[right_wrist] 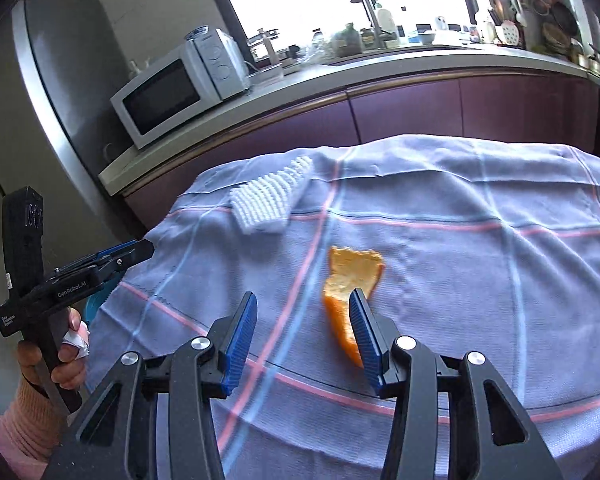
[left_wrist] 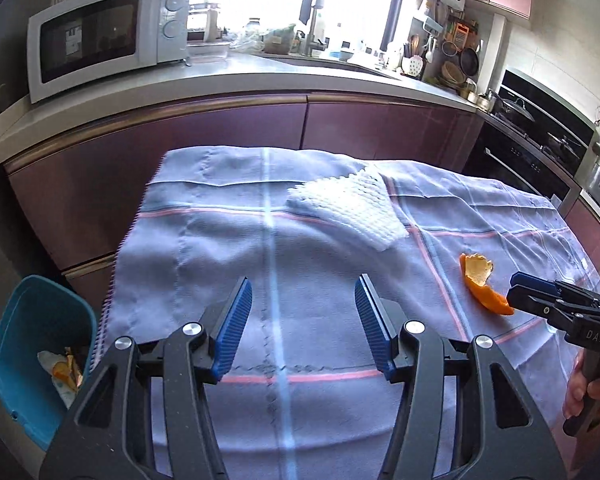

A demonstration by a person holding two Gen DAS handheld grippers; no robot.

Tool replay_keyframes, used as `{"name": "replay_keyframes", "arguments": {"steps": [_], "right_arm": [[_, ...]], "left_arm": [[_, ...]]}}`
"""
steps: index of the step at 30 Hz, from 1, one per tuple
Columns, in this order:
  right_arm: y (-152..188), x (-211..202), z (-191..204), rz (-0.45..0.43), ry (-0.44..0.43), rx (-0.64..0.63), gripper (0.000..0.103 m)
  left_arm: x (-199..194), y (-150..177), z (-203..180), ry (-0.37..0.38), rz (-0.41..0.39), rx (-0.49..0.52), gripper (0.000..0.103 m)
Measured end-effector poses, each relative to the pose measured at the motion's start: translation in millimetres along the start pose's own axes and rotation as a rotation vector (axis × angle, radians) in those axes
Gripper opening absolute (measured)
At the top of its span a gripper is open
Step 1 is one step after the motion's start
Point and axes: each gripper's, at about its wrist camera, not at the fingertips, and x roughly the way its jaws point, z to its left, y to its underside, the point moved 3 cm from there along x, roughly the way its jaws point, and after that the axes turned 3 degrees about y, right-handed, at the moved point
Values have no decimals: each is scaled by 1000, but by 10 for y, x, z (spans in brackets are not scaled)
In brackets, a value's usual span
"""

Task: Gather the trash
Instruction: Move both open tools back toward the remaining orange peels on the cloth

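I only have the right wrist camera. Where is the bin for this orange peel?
Observer: A teal plastic bin sits beside the left edge of the lilac checked cloth, lower down.
Operator: Anything in it already?
Observer: Yes, orange peel scraps and crumpled white paper.
Operator: Is the left gripper free?
Observer: The left gripper holds nothing; its jaws stand wide open above the cloth.

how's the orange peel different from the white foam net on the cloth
The orange peel is bright orange and smooth, curled up at its edges; the white foam net is white, ribbed and lies flat. The peel lies right at the right gripper, whose jaws are open; the net lies farther back, untouched. Both rest on the checked cloth.
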Motion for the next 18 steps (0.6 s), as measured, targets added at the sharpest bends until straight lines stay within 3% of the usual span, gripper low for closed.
{"name": "replay_keyframes", "arguments": {"steps": [9,18], "right_arm": [[-50,127,-293,11,-1,58,46],[-135,307,-372,46,-34,79,45]], "left_arm": [[604,-295,-395,61,85,19,53],[1145,-477,-442,73,171,-40,53]]}}
